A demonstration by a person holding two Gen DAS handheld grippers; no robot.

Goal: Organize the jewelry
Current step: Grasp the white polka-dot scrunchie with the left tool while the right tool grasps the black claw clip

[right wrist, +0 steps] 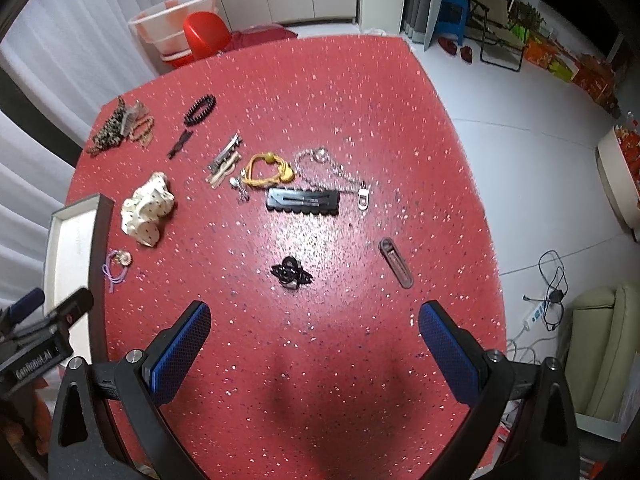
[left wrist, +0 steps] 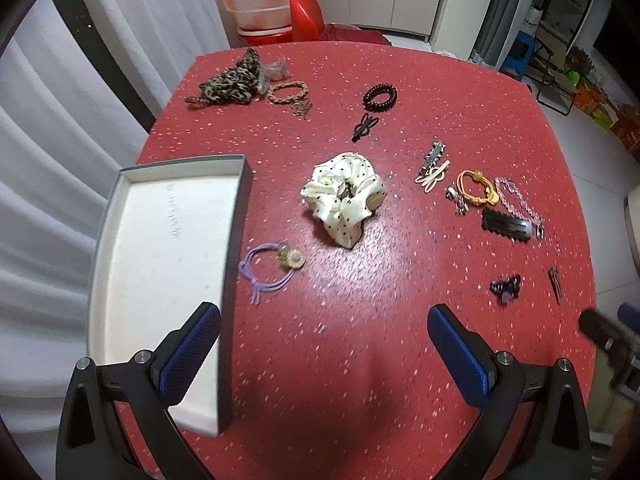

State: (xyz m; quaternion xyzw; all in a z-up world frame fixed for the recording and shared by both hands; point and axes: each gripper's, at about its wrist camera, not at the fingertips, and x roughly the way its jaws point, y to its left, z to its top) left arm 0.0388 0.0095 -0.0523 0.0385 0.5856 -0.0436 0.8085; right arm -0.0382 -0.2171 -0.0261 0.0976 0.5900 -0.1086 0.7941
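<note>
1. The left gripper (left wrist: 324,354) hovers with its blue-padded fingers spread wide and empty; the right gripper (right wrist: 314,348) likewise.
2. Nearest the left fingers, ahead and leftward, lies the purple elastic hair tie with beads (left wrist: 269,268), just beside the shallow white box tray (left wrist: 236,216).
3. The small black claw clip (right wrist: 291,273) lies straight ahead of the right fingers.

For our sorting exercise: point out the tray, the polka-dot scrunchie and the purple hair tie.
Tray (left wrist: 240,216), left wrist view, its dark right wall.
Scrunchie (left wrist: 344,192), left wrist view, its bunched fabric.
Purple hair tie (left wrist: 256,268), left wrist view, its cord loop.
</note>
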